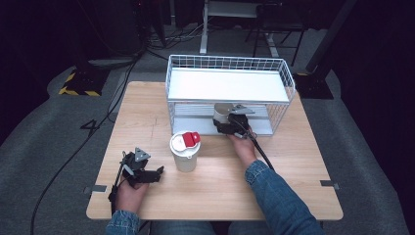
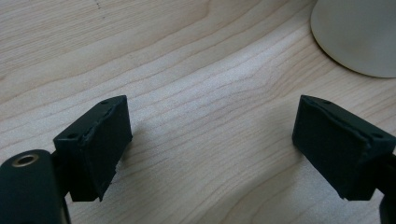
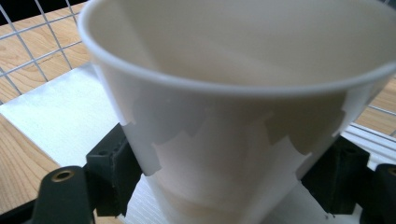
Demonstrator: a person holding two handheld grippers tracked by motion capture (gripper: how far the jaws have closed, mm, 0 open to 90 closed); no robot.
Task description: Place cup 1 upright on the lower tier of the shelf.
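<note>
Right gripper [image 1: 230,123] clamped on a white paper cup [image 3: 233,107] at the lower shelf of the white wire rack [image 1: 230,63]; left gripper [image 1: 142,171] idle and empty.

In the right gripper view the two black jaws press opposite sides of the cup's lower wall, cup upright, mouth up, its long axis vertical and crossing the jaw line; the white shelf panel [image 3: 56,116] lies beneath it, though contact between base and panel cannot be told. The left gripper rests low over the light wooden table [image 1: 293,161] with jaws spread wide and nothing between them. A second white cup with a red-and-white lid [image 1: 185,151] stands mid-table, just right of and beyond that gripper, apart from it. Judgement: the left hand is the nearer to the lidded cup.
</note>
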